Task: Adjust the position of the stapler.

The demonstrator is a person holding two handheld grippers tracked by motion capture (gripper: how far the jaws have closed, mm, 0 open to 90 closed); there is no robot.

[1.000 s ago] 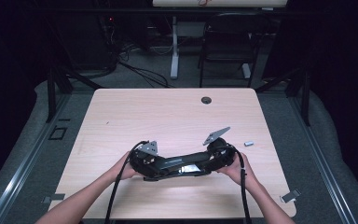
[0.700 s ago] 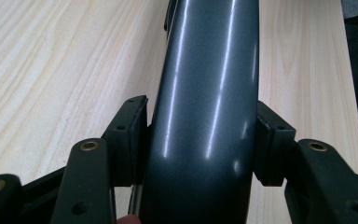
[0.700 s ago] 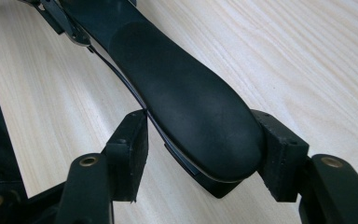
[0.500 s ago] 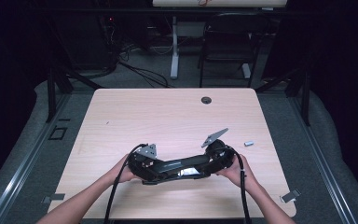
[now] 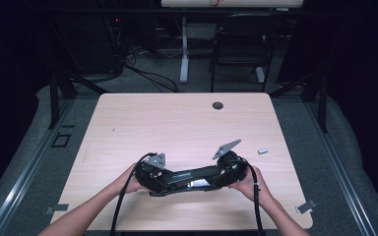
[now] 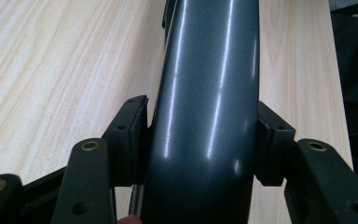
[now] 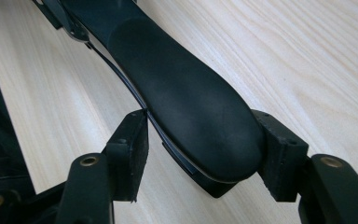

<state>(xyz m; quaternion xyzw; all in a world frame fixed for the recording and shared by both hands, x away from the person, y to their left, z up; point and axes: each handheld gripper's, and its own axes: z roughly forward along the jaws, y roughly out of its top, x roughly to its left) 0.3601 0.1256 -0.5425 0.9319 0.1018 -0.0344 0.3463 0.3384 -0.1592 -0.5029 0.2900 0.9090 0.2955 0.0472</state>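
Both jaw pairs clamp one long black object [image 5: 197, 176]: the left gripper [image 6: 200, 135] squeezes its glossy grey rounded end, and the right gripper [image 7: 200, 140] pinches its matte black flat end. It spans between the two hands near the table's [image 5: 177, 123] front edge. A small grey piece [image 5: 262, 151] lies just right, apart.

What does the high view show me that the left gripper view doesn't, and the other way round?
High view: the right gripper at the other end of the long dark curved part, a small silver piece and a round table hole. Left gripper view: the left gripper with its pads pressed against the part's glossy sides. Both: the light wooden table and the part.
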